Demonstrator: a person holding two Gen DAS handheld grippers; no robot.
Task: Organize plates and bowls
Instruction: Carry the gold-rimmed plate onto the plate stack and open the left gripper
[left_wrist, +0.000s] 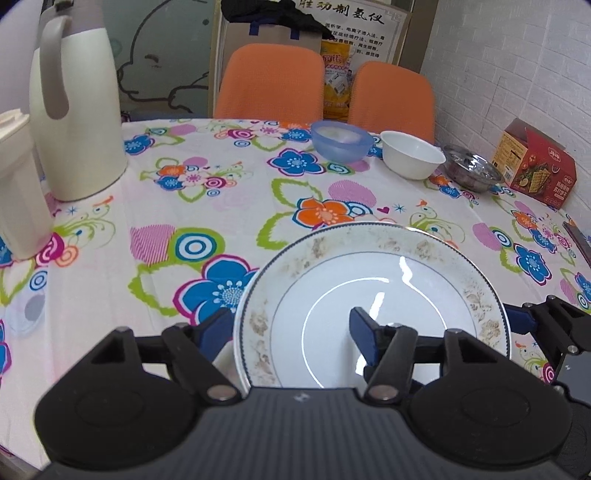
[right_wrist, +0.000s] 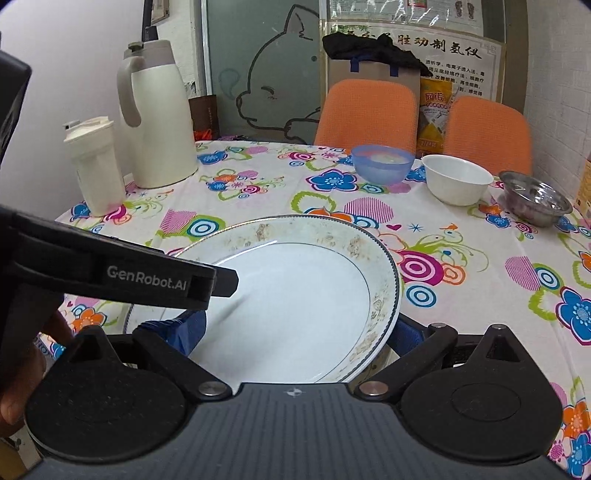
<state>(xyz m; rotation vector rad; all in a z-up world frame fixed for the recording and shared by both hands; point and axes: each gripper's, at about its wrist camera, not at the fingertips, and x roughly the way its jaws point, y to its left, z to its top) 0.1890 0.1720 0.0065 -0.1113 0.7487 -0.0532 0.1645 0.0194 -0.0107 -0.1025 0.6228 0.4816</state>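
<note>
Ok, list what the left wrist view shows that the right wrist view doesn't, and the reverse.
Left wrist only: the whole red cracker box, and a left gripper finger over the plate.
Right wrist only: the dark cup behind the thermos, and a hand.
Both: the plate, thermos, blue bowl, white bowl, steel bowl, orange chairs.

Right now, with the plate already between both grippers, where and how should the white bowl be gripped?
Pinch the white bowl at its rim, on the near side facing the grippers, one finger inside and one outside. It stands upright and open, with the blue bowl and steel bowl close on either side, so the flanks look crowded.
</note>
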